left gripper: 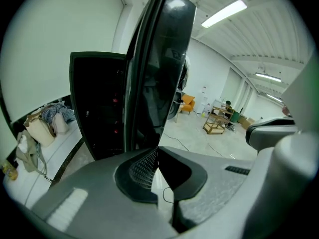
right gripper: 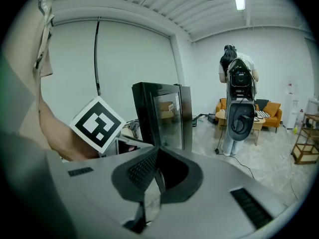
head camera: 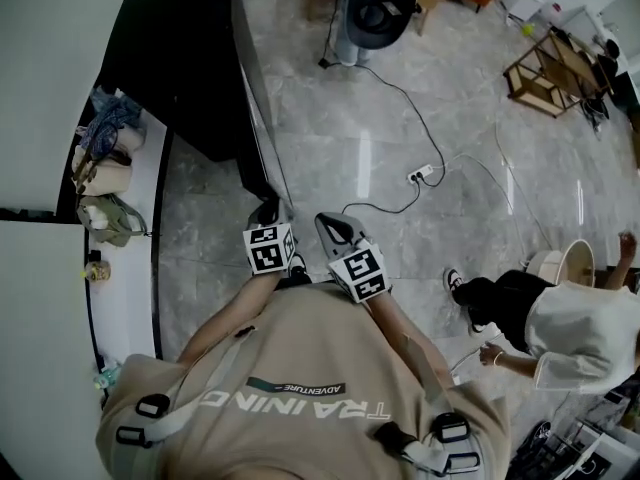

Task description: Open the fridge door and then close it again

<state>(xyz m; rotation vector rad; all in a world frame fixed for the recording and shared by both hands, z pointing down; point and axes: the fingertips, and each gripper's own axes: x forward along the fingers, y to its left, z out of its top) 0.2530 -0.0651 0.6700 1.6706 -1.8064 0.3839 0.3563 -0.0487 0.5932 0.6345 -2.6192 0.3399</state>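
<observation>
The black fridge (head camera: 180,58) stands at the upper left against the wall, its door (head camera: 262,118) swung open toward me. In the left gripper view the door's edge (left gripper: 159,73) rises straight ahead, with the dark cabinet (left gripper: 99,103) behind it on the left. My left gripper (head camera: 268,213) is shut with nothing in its jaws (left gripper: 155,156), its tips right at the door's free edge; whether they touch is hidden. My right gripper (head camera: 330,223) hangs beside it, shut and empty (right gripper: 157,156), facing the fridge (right gripper: 162,113) from farther off.
A cable and a power strip (head camera: 425,174) lie on the tiled floor. A person (head camera: 560,328) crouches at the right. A grey stand (head camera: 375,13) and a wooden cart (head camera: 550,68) are at the back. Bags (head camera: 105,183) sit on the white ledge beside the fridge.
</observation>
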